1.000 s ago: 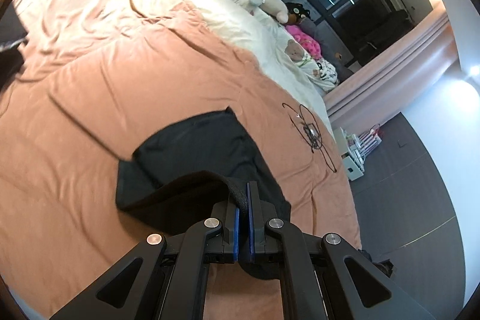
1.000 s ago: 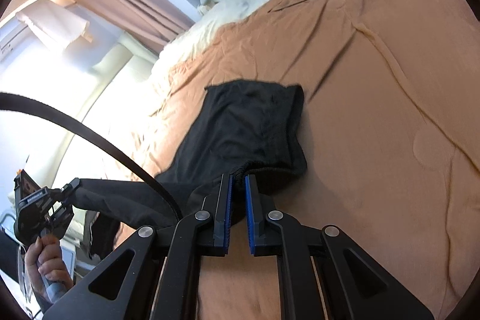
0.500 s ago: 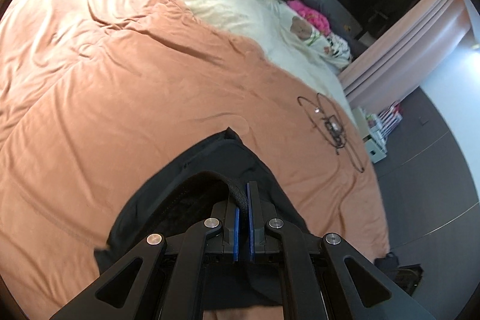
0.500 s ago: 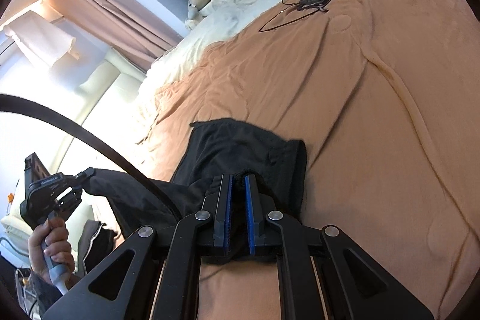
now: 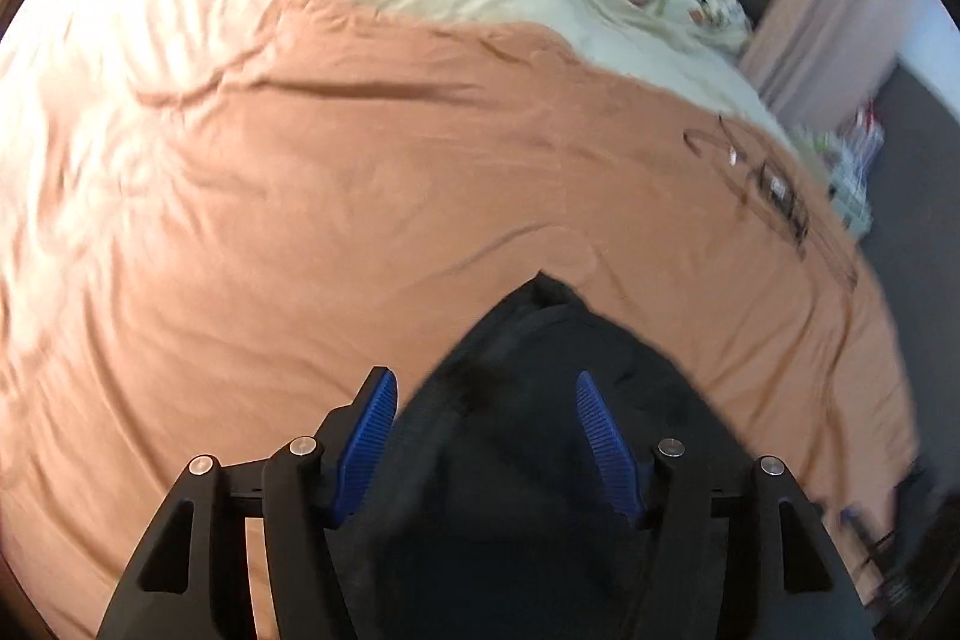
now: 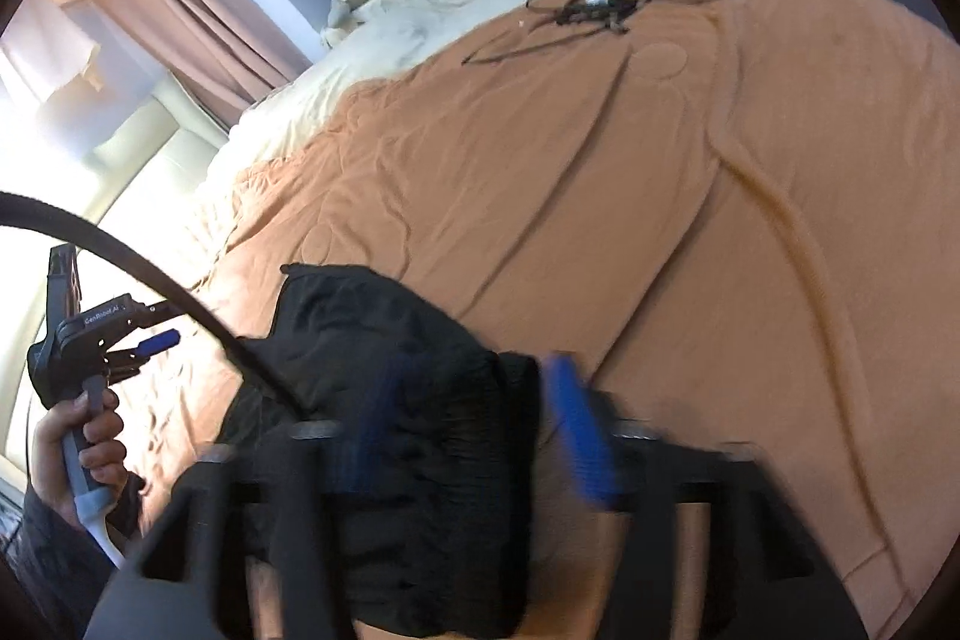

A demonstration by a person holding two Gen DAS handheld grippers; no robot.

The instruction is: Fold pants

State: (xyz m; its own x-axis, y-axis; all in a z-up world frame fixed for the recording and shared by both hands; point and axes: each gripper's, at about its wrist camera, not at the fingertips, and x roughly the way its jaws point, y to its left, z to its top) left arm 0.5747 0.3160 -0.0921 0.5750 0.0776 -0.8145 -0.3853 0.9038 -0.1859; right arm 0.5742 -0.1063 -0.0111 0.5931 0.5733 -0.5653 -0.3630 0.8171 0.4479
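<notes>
Black pants (image 6: 384, 400) lay bunched on orange duvet (image 5: 360, 196), short of cable loop (image 6: 600, 4); left gripper (image 5: 486, 436) and right gripper (image 6: 480, 424) both spread, fabric released. Fold step apparently done; next likely calls for flattening, regrasping an edge

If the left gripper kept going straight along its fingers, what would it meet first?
Most likely the black pants, which lie between and just ahead of the open left gripper. Past their tip comes the orange bedspread. Depth is unclear.
</notes>
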